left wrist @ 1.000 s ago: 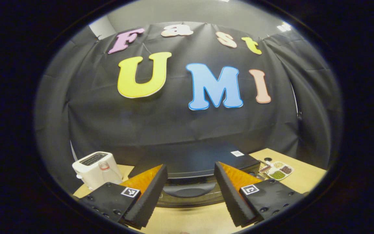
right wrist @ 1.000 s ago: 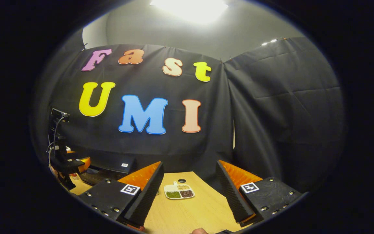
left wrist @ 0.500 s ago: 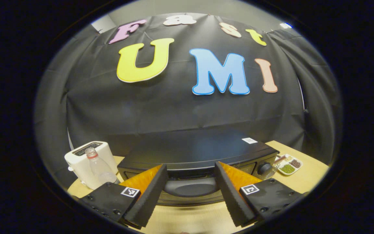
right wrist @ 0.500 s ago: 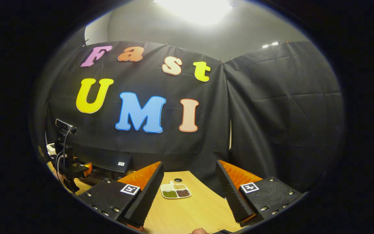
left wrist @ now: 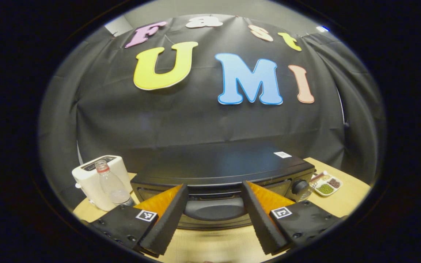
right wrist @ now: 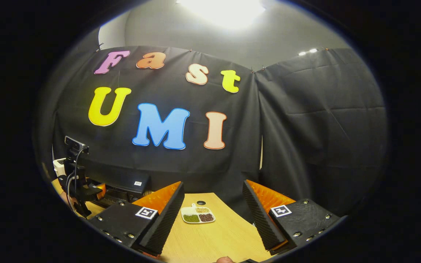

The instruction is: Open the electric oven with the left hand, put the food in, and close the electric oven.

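Black casing marks the electric oven [left wrist: 225, 171], which is set on the wooden bench [left wrist: 342, 193] against the cloth wall, its door shut and its handle [left wrist: 214, 209] framed between the fingers of the left hand-held gripper [left wrist: 214, 219]. Those fingers are held apart with nothing between them, close in front of the handle but not touching it. A control knob [left wrist: 299, 186] is seen at the oven's right end. Left of the oven, a white toaster [left wrist: 95, 182] is placed with a clear plastic bottle [left wrist: 111, 184] just in front of it. Right of the oven, a divided dish of food [right wrist: 197, 214] lies on the bench. In the right gripper view, the right hand-held gripper [right wrist: 212, 219] is likewise spread and empty, pointed toward the dish from nearer, well apart from it. At far left there, the left hand-held gripper is seen by the oven.
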The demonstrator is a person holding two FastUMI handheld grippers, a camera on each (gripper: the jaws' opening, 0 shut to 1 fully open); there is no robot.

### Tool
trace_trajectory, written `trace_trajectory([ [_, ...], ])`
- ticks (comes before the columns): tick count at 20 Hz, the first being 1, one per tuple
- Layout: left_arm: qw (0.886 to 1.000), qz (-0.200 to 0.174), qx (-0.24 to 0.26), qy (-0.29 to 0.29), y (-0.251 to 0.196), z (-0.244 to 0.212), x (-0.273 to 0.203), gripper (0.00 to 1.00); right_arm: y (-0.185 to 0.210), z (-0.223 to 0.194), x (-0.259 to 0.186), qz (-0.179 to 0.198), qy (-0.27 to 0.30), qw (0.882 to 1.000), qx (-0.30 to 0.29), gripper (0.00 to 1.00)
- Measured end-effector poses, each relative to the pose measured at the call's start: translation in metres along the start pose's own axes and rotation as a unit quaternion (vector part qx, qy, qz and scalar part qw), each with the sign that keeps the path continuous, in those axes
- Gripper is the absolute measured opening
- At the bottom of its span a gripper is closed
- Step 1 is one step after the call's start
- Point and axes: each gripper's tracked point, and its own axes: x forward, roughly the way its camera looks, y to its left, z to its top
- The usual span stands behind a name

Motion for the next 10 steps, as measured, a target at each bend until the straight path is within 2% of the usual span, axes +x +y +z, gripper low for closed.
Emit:
trace_trajectory([
  [3, 1.0, 0.002, 0.002, 0.001, 0.0, -0.007, -0.017, 0.97, 0.002, 0.0, 0.001, 0.01, -0.001, 1.0, 0.001, 0.97],
  [10, 1.0, 0.011, 0.002, 0.023, -0.004, -0.03, -0.049, 1.0, 0.001, 0.0, 0.003, 0.033, -0.006, 0.999, 0.011, 0.96],
])
